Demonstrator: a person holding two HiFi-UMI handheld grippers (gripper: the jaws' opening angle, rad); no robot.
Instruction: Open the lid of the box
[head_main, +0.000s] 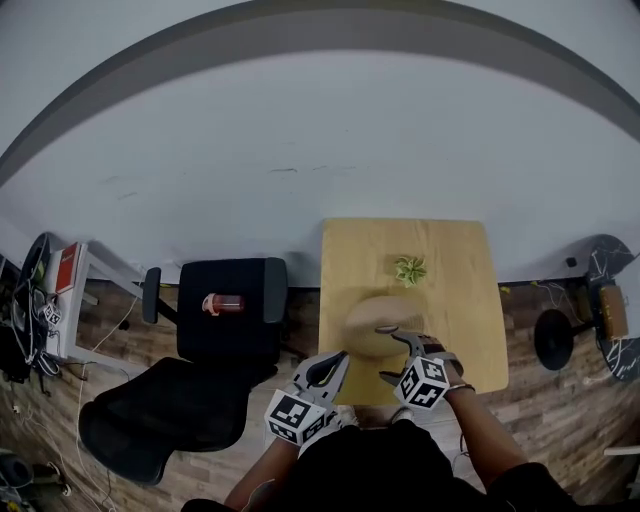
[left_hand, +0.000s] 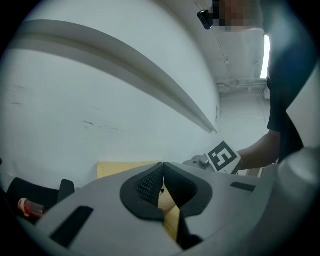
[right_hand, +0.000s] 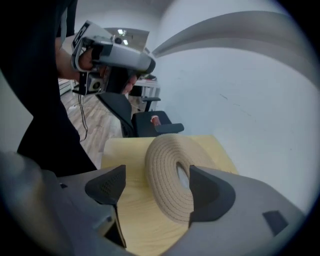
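Lid rim (right_hand: 159, 197) between spread right gripper (right_hand: 156, 186)

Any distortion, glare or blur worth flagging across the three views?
Head view: heavy fisheye, so the wall's grey band bows into an arc; the table is evenly lit, with no hard shadows. Left gripper view: the ceiling light blows out at upper right. Right gripper view: the woven box is in focus, with dark vignetting at the edges.

open tabletop (head_main: 455, 310) flanks the woven box (head_main: 380, 322); plant (head_main: 409, 269) stands beyond it.
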